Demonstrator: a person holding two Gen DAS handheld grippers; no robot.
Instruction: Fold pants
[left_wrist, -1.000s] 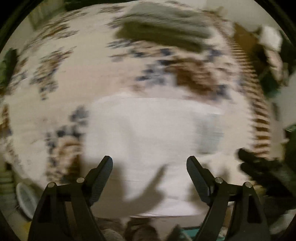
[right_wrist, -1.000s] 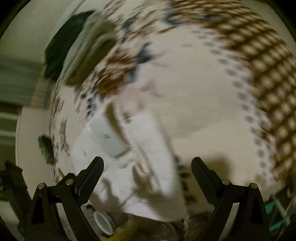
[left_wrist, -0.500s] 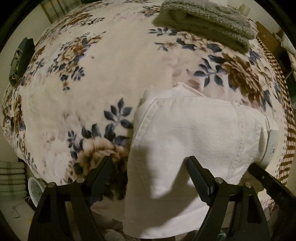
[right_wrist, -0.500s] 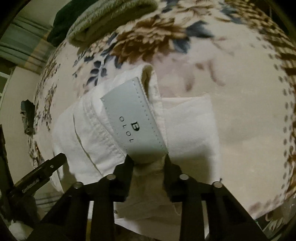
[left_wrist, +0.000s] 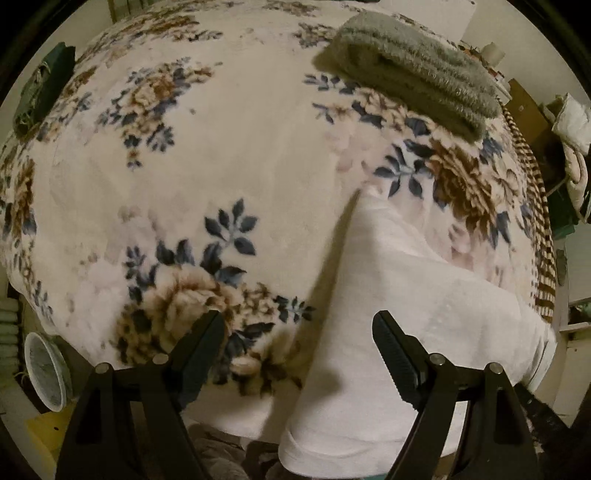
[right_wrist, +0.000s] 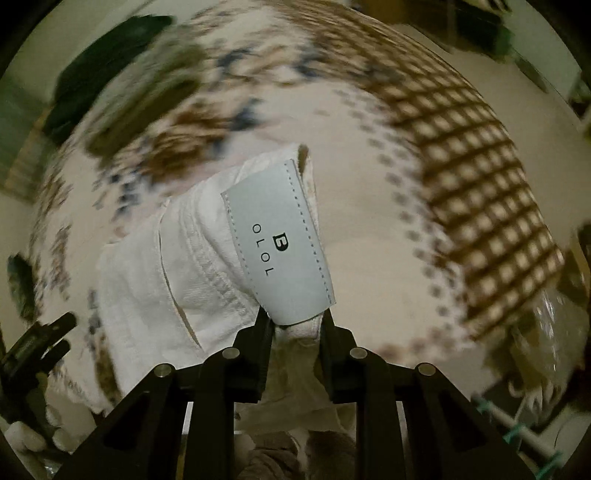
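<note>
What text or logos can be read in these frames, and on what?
"B" logo: on the grey patch at the waistband of the white pants, just ahead of the right gripper.
"OLOL": beside the logo on the same patch.
Left wrist view: no text visible.

My left wrist camera sits just behind the left tool (left_wrist: 297, 350) and looks down and forward over the bed's floral blanket (left_wrist: 207, 177) from a moderate height, the white pants (left_wrist: 399, 332) off to the tool's right. My right wrist camera rides close behind the right tool (right_wrist: 295, 321) — much nearer the pants (right_wrist: 177, 266), its background smeared. Both views share the pants, the blanket (right_wrist: 369, 229) and the folded grey towel (left_wrist: 410, 85) — far ahead of each tool.
</note>
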